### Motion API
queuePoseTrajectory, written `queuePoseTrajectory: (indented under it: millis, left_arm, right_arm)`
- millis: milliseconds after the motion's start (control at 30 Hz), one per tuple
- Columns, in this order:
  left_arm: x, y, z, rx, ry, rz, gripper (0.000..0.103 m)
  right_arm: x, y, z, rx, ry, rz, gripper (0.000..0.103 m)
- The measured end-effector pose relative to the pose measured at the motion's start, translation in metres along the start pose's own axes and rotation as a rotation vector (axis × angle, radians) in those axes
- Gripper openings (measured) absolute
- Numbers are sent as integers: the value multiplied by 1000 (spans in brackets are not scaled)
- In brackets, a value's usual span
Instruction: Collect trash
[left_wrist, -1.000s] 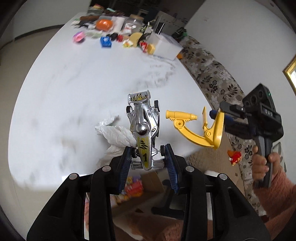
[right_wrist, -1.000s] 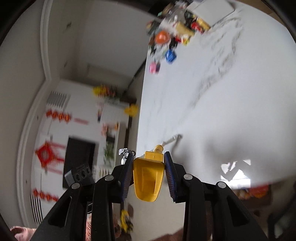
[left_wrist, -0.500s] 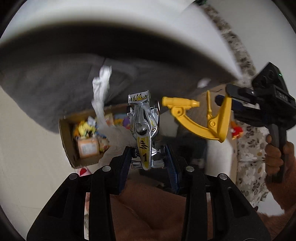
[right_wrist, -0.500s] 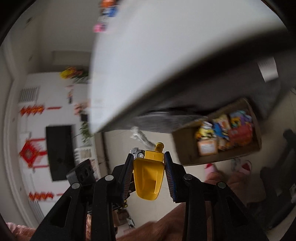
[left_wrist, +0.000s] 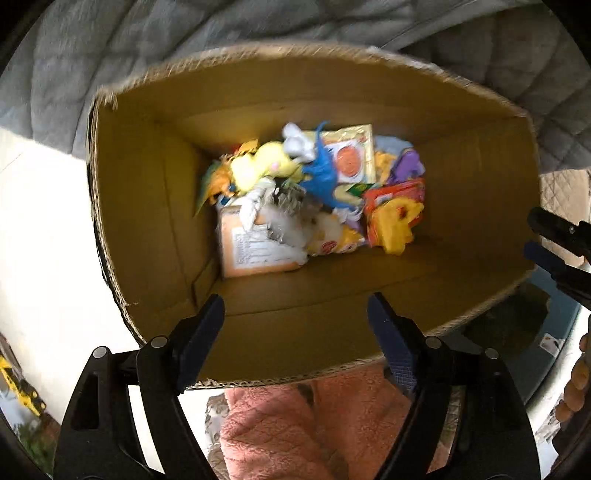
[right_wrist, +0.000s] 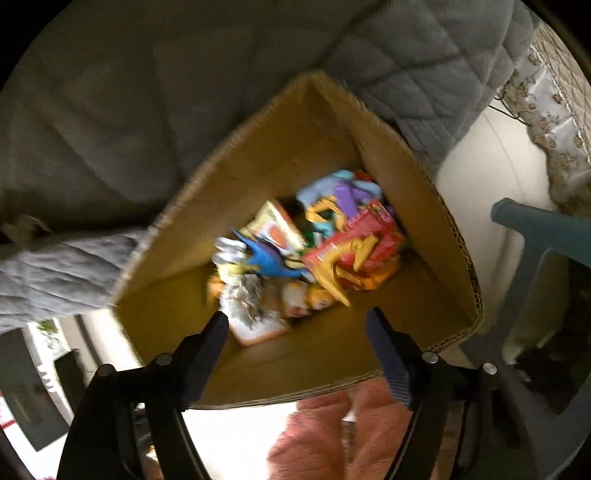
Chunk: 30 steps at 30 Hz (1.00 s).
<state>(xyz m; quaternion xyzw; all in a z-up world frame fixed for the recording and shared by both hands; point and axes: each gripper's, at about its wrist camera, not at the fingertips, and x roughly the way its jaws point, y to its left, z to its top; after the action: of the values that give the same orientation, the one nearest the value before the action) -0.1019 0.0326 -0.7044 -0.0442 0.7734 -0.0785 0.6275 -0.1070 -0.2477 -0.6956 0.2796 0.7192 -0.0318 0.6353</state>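
Left view: left gripper (left_wrist: 295, 314) points down over box (left_wrist: 122, 229), jaws just opened wide, nothing between. Yellow toy (left_wrist: 397, 227) lies inside box among trash.

Right view: right gripper (right_wrist: 297, 328) above same box (right_wrist: 424, 221), jaws just opened, empty. Yellow toy (right_wrist: 341, 269) in pile.

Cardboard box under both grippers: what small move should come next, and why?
Probably lift both hands straight up, out of the cardboard box. The left gripper and right gripper have just been opening, and now their jaws stand wide with nothing between them. The yellow toy already lies on the pile inside, so nothing is left to let go here.
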Motion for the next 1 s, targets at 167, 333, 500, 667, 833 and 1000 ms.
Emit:
queuePoseTrajectory:
  millis: [167, 333, 500, 667, 833, 1000]
  left_arm:
    - [-21, 1, -21, -25, 3, 7, 78]
    - [-141, -28, -46, 60, -191, 62, 78]
    - [-291, -41, -69, 54, -427, 49, 78]
    - [-436, -55, -94, 62, -716, 72, 78]
    - [-537, -62, -120, 46, -922, 106, 78]
    - [-590, -70, -140, 44, -1040, 147, 78]
  right_arm:
    - [-22, 11, -12, -57, 0, -51, 77]
    - [-107, 64, -41, -278, -78, -125, 89]
    - [-241, 141, -81, -531, -323, -147, 97]
    - [-379, 204, -112, -638, -611, -88, 97]
    - [-462, 240, -130, -685, -824, -58, 97]
    - [-513, 250, -139, -662, -922, -18, 97]
